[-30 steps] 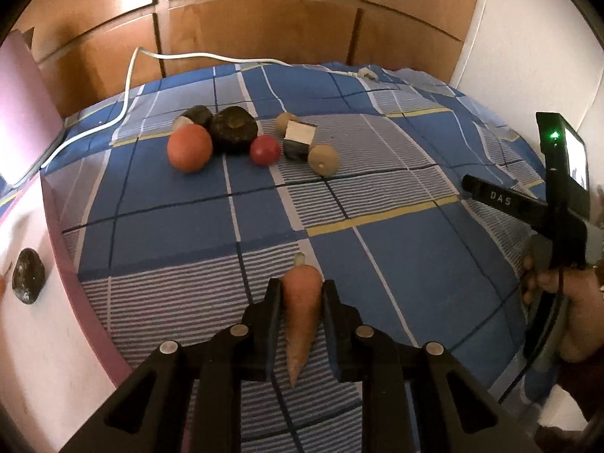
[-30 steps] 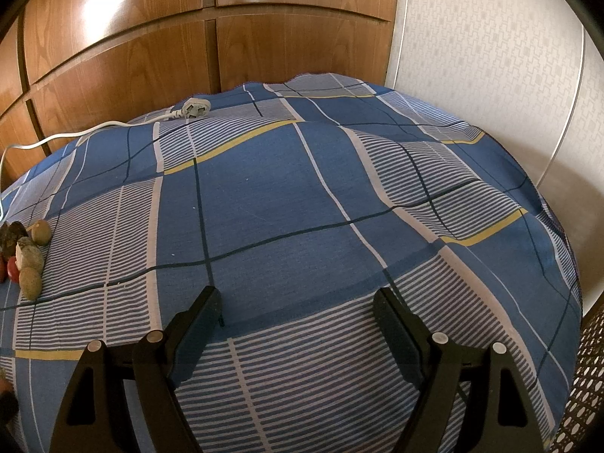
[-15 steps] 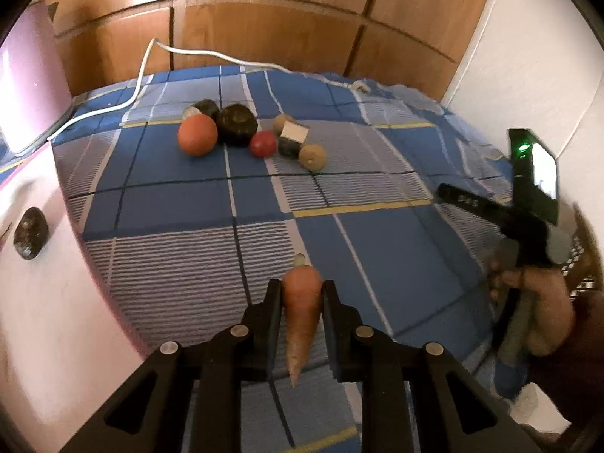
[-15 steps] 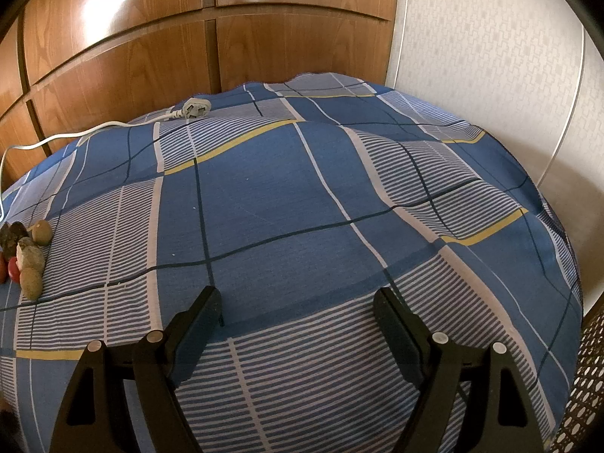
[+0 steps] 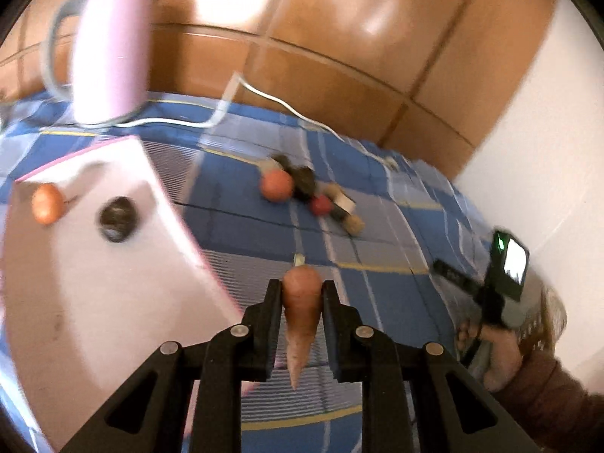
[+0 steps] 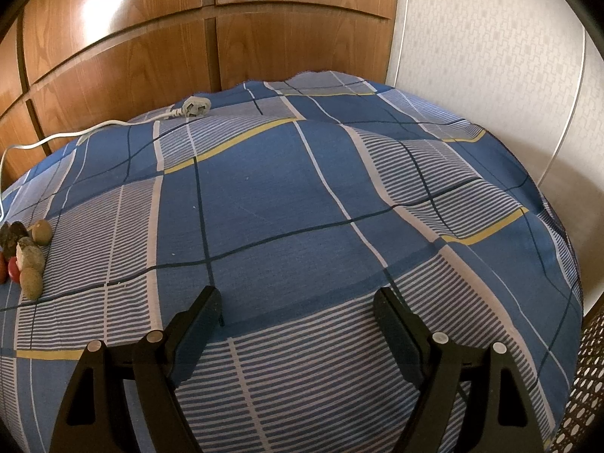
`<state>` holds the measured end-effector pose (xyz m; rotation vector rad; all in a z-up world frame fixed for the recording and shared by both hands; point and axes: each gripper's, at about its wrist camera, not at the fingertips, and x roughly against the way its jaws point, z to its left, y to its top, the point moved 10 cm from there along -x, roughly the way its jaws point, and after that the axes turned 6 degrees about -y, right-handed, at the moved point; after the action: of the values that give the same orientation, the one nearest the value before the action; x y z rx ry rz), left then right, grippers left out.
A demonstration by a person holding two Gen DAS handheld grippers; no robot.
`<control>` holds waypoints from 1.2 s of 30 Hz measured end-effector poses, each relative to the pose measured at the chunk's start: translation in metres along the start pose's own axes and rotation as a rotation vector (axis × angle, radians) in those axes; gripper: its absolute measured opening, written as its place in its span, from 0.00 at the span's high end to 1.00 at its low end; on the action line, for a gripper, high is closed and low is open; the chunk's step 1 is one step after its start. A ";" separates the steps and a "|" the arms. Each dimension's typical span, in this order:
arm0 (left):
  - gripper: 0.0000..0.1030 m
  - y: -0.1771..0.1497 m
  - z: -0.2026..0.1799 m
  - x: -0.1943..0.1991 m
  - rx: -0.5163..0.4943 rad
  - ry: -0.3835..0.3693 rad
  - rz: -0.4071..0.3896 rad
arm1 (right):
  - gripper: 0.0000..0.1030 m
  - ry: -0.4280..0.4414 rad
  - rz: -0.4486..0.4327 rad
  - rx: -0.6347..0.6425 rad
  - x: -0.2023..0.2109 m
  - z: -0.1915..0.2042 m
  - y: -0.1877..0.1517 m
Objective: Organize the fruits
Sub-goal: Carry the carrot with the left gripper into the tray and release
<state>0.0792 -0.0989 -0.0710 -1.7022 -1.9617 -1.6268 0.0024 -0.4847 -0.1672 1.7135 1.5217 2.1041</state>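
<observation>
The carrot (image 5: 302,304), clamped in the left gripper (image 5: 302,298), has been swung leftward; the pink tray (image 5: 113,264) now fills the frame's left.

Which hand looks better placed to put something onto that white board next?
Left. Its hand-held gripper already grips the carrot right beside the white board. The right hand-held gripper is open and holds nothing, over bare bedspread.

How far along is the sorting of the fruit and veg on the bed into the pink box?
Early. Two pieces already lie in the pink box: an orange one and a dark one. The left hand-held gripper holds a carrot beside the box. A cluster waits on the bedspread; the right hand-held gripper is open, empty.
</observation>
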 end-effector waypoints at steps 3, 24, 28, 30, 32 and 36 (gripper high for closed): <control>0.80 0.012 0.033 0.016 0.083 0.046 -0.044 | 0.18 0.001 -0.001 -0.001 0.000 0.001 0.000; 0.80 0.039 0.206 0.041 0.356 0.377 -0.093 | 0.18 -0.002 -0.001 0.001 0.001 0.001 0.000; 0.80 0.039 0.214 0.038 0.341 0.419 -0.081 | 0.18 -0.002 -0.001 0.001 0.000 0.001 0.000; 0.80 0.039 0.217 0.038 0.332 0.442 -0.080 | 0.19 -0.002 -0.001 0.001 0.001 0.001 0.000; 0.78 0.038 0.217 0.037 0.324 0.454 -0.079 | 0.18 -0.003 -0.001 0.001 0.001 0.001 0.000; 0.66 0.038 0.214 0.043 0.300 0.486 -0.103 | 0.18 -0.003 -0.001 0.002 0.000 0.001 0.000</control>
<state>0.2076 0.0773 -0.1125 -1.0001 -1.9384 -1.4969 0.0029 -0.4839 -0.1668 1.7152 1.5236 2.0995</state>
